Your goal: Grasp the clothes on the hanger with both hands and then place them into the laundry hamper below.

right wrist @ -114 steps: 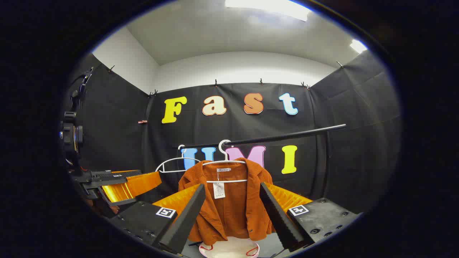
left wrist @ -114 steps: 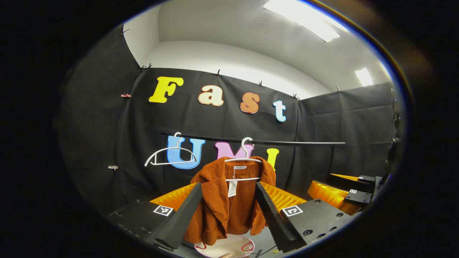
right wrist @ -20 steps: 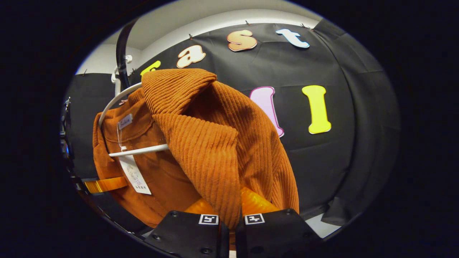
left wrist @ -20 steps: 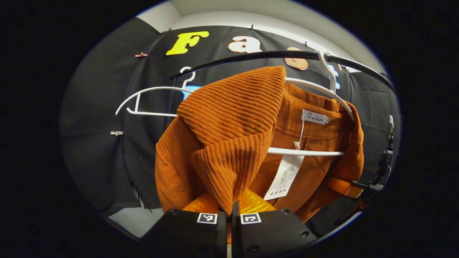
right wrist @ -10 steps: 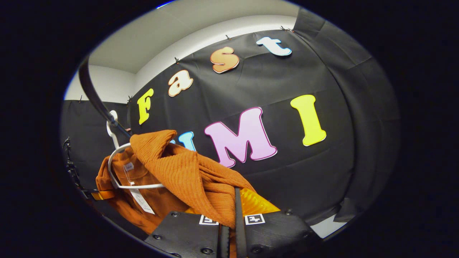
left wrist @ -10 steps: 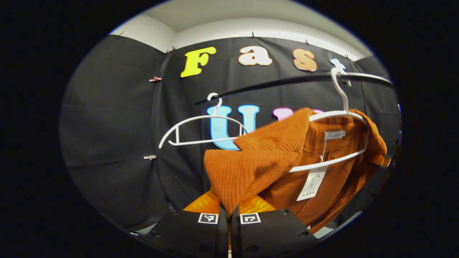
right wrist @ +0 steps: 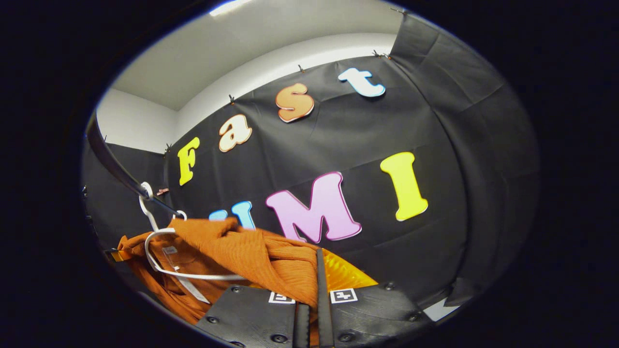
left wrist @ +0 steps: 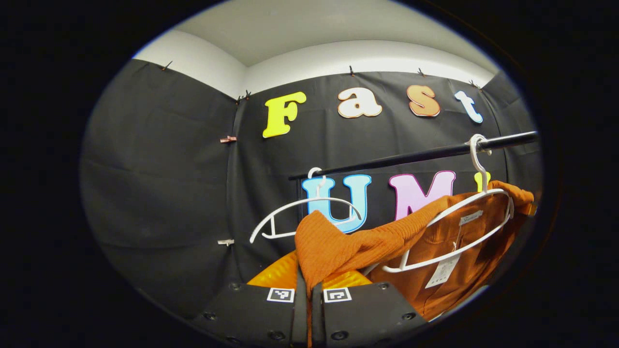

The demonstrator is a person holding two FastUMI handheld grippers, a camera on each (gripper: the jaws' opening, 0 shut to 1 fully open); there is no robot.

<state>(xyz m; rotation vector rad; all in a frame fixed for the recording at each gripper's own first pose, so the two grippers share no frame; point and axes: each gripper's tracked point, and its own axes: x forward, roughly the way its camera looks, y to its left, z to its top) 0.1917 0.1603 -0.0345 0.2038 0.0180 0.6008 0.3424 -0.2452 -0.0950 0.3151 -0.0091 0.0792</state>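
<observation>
An orange ribbed jacket (left wrist: 367, 244) hangs partly on a white hanger (left wrist: 464, 217) hooked over a black rail (left wrist: 435, 153). My left gripper (left wrist: 309, 290) is shut on one shoulder of the jacket, which is stretched sideways off the hanger toward me. In the right gripper view the same jacket (right wrist: 251, 258) drapes over its hanger (right wrist: 164, 256) at the lower left. My right gripper (right wrist: 312, 290) is shut on the other shoulder, with the cloth pulled out between its fingers.
A second, bare white hanger (left wrist: 302, 217) hangs on the rail to the left of the jacket. The rail (right wrist: 113, 169) curves along the left edge of the right gripper view. Black cloth walls close in behind and to both sides.
Both grippers have drawn back and apart from the hanger with the shoulders held. The jacket is stretched flatter and lower, and the hanger has tilted and slid toward the views' edges.
</observation>
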